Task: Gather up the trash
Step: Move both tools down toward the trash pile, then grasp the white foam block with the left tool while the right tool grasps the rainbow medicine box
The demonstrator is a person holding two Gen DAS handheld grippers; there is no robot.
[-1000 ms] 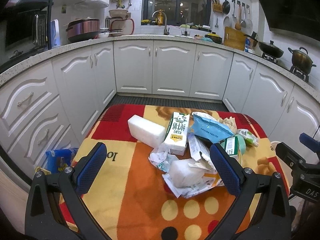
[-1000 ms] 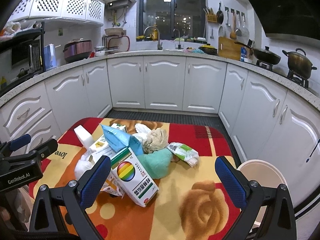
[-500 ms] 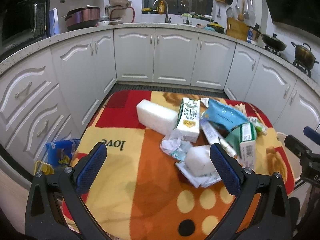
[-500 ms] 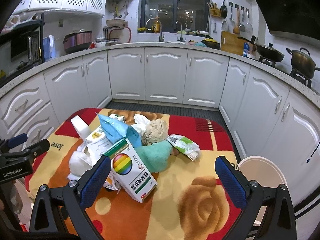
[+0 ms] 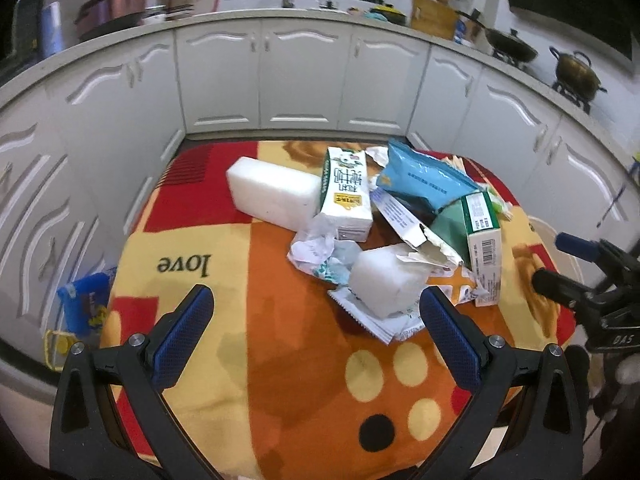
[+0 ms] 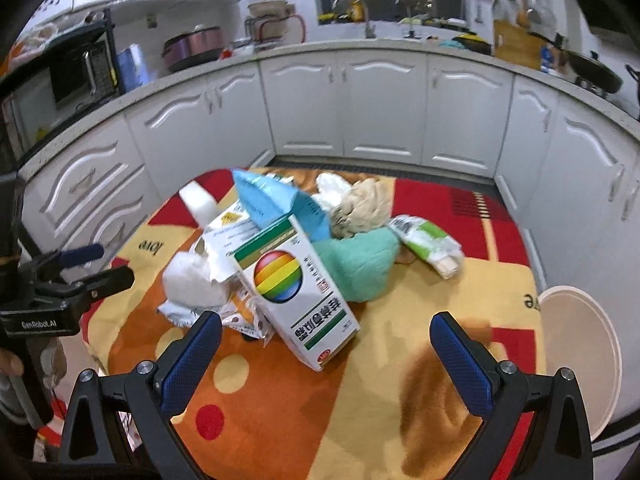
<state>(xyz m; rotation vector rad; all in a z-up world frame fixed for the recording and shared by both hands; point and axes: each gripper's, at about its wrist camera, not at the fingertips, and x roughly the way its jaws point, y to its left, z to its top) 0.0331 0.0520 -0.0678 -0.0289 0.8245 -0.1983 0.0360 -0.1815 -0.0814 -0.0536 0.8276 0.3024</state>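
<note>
A heap of trash lies on the patterned tablecloth (image 5: pixel 280 360): a white foam block (image 5: pixel 272 196), a milk carton (image 5: pixel 346 194), a blue bag (image 5: pixel 424 180), a green-and-white medicine box (image 5: pixel 482 236) and a smaller foam lump (image 5: pixel 386 284) on crumpled wrappers. The right wrist view shows the medicine box (image 6: pixel 296 284) with its rainbow ball, a teal cloth (image 6: pixel 360 264), a beige wad (image 6: pixel 362 206) and a green wrapper (image 6: pixel 428 240). My left gripper (image 5: pixel 316 332) is open, just short of the foam lump. My right gripper (image 6: pixel 326 356) is open, just short of the medicine box.
A round white bin (image 6: pixel 576 356) stands beside the table on the right. White kitchen cabinets (image 5: pixel 304 76) curve around behind, with pots on the counter. A blue packet (image 5: pixel 82 308) lies on the floor at the left. The near table part (image 6: pixel 320 420) is bare cloth.
Both grippers have tilted down and moved closer to the trash heap, which now looks larger. Both stay open; nothing on the table has shifted.
</note>
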